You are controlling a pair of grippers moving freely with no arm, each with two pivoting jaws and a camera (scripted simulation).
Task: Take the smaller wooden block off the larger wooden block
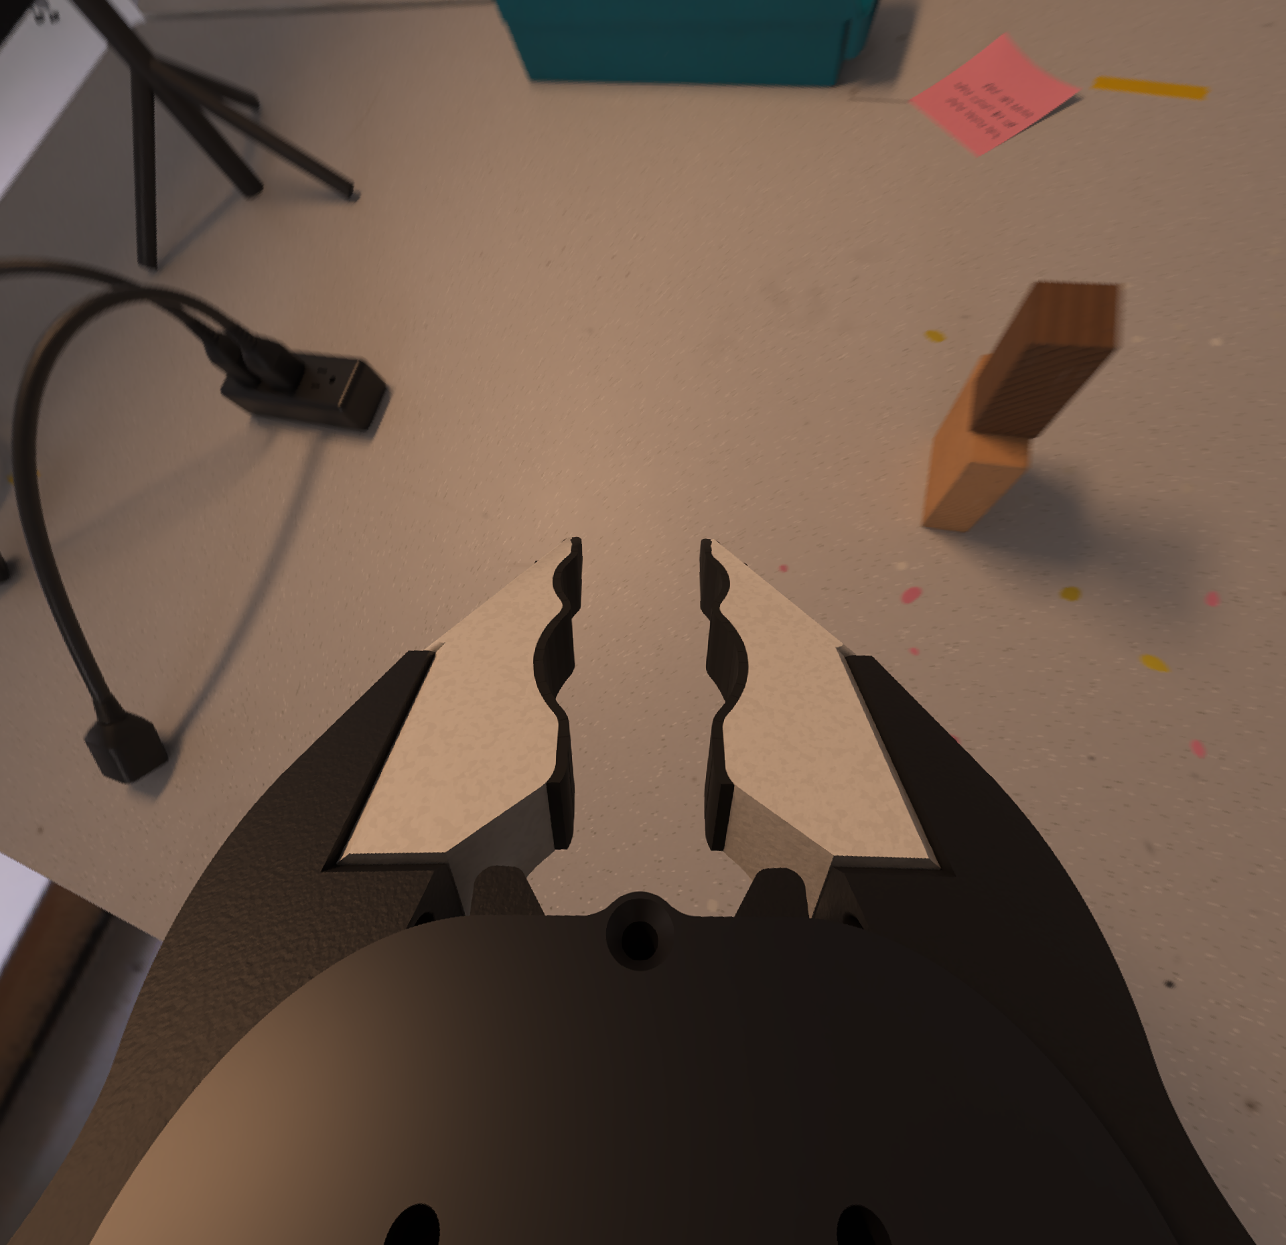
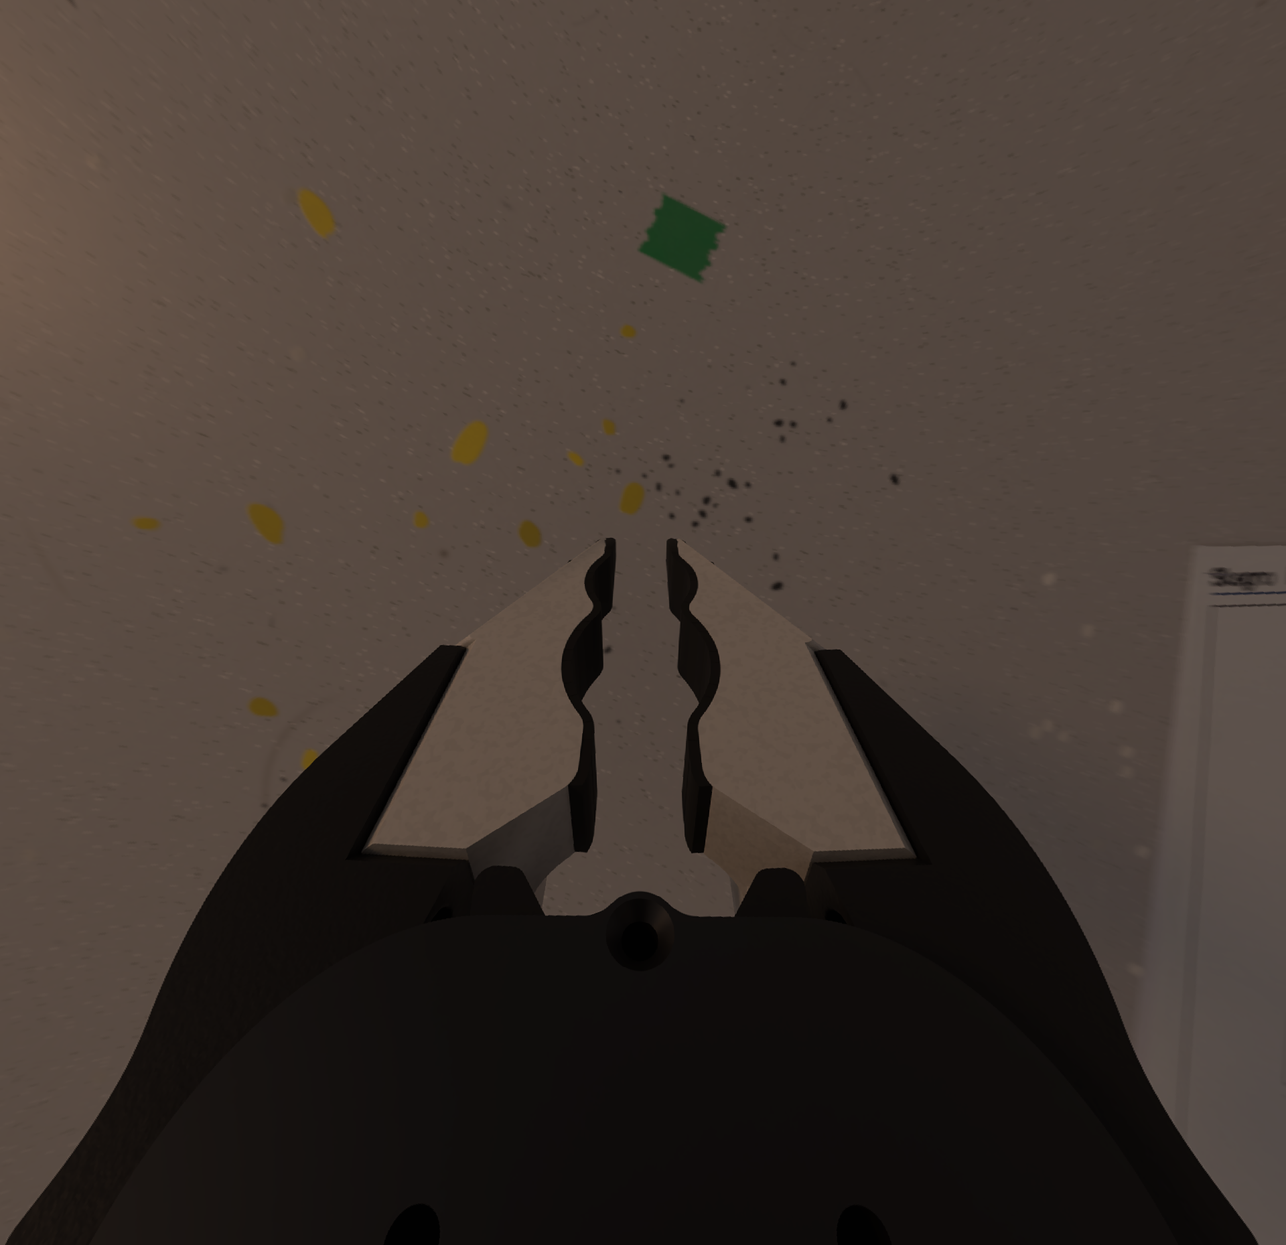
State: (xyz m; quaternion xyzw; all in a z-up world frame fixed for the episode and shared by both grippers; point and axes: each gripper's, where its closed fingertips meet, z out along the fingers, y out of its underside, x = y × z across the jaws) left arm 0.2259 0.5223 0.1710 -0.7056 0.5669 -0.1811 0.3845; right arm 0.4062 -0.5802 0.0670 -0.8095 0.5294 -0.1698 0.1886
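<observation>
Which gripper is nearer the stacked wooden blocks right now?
Left. The left gripper sits open with the darker block on the lighter block ahead to its right. The right gripper faces only speckled tabletop; no blocks in its view.

Wide open tabletop ahead of the left gripper, nothing between its parted fingers. Off right, the stacked wooden blocks stand alone with bare surface all round. Left side is cluttered: power strip, looping cable, stand legs (teal bin blocks the far edge).
</observation>
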